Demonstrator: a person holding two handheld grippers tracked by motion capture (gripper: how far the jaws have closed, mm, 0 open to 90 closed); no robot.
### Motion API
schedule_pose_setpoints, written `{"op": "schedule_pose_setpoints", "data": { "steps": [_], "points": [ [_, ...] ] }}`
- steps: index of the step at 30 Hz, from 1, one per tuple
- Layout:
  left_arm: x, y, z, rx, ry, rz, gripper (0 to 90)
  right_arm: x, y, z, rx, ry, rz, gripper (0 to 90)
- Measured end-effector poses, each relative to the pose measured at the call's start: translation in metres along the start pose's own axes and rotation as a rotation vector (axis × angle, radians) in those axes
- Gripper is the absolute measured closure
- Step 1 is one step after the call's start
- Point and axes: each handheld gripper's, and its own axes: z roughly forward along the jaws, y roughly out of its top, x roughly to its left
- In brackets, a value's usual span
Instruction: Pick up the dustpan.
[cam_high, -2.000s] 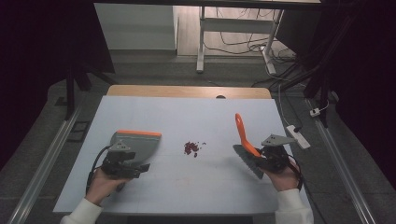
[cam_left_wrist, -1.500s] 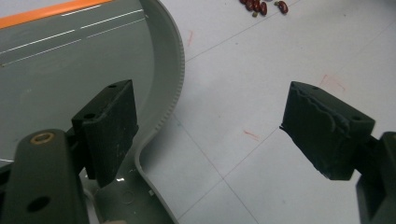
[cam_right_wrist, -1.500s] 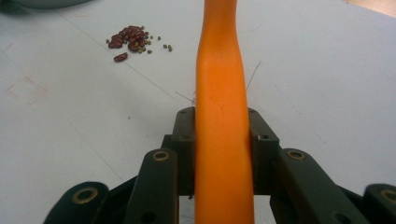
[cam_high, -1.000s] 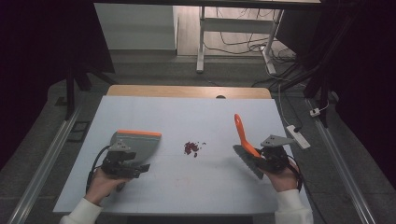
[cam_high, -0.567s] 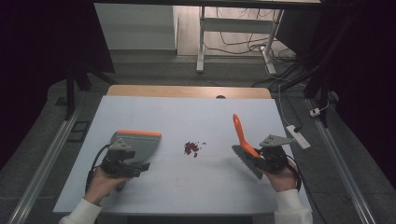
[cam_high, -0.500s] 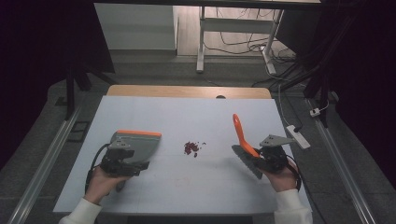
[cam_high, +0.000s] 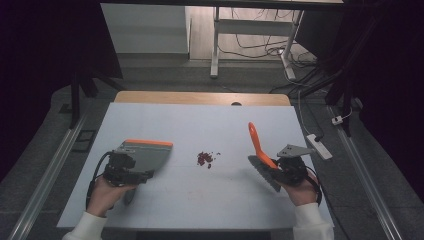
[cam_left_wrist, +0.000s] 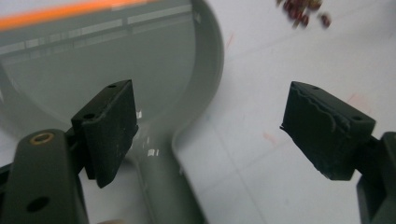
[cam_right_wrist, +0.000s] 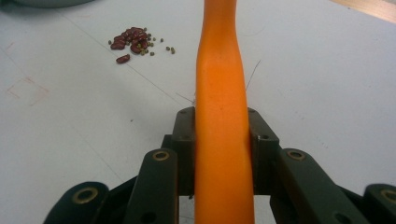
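Lying between one grey plastic dustpan with an orange edge (cam_high: 145, 155) and one orange-handled brush (cam_high: 257, 145) is one small heap of dark red beans (cam_high: 205, 158), perhaps a dozen. The right gripper (cam_right_wrist: 223, 140) clamps the brush handle; the left gripper (cam_left_wrist: 205, 126) gapes wide over the dustpan's handle, gripping nothing.

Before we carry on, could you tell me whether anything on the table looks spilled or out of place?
Yes: a small heap of red beans with a few tiny greenish ones lies loose on the table, between the grey dustpan and the orange-handled brush. Nothing contains them, so they look spilled. Nothing else stands out.
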Motion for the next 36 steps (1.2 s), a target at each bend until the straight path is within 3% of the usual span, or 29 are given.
{"op": "schedule_pose_setpoints", "data": {
  "steps": [5,16,23,36],
  "points": [
    [0.002,-0.004,-0.008,0.034,0.05,-0.041,16.1,0.002,0.001,0.001,0.004,0.0,-0.01,69.3],
    [0.014,-0.01,0.0,0.101,0.045,-0.111,15.3,0.004,0.0,0.004,0.018,0.004,-0.018,69.3],
    [0.018,-0.014,0.01,0.142,0.019,-0.144,15.7,0.005,-0.001,0.006,0.025,0.0,-0.024,69.3],
    [0.02,-0.023,0.013,0.148,0.022,-0.173,16.9,0.005,-0.001,0.007,0.031,-0.002,-0.032,69.3]
  ]
}}
